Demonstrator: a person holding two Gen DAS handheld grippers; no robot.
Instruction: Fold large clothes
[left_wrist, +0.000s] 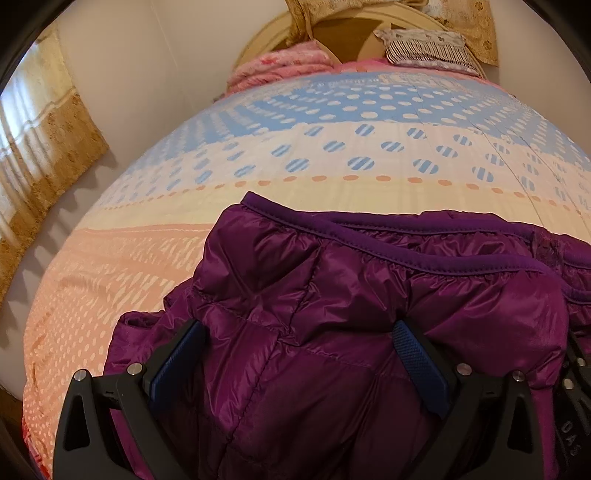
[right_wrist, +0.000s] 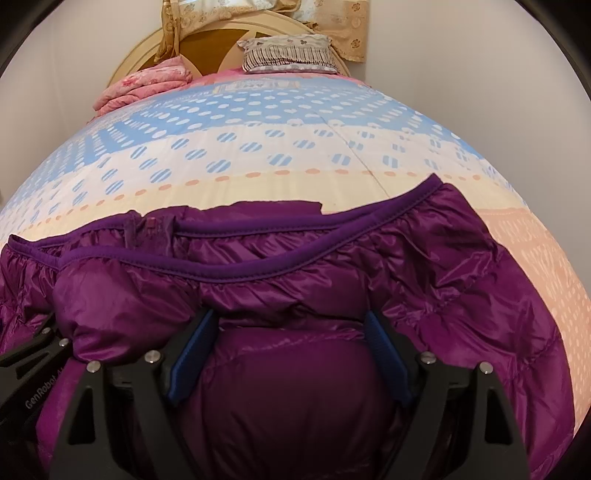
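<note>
Both tools wide apart over the purple puffer jacket (left_wrist: 332, 314), quilted fabric bulging between pads: left tool (left_wrist: 299, 354), right tool (right_wrist: 291, 350). Jacket lies on bed's dotted bedspread (left_wrist: 258, 155); pillow (right_wrist: 291, 53) at headboard.

Soft warm indoor light; sheen on purple jacket (left_wrist: 332, 295); strong fisheye bulge, dark corners.

Shiny purple puffer jacket (left_wrist: 332, 302), crumpled, lying on bed
</note>
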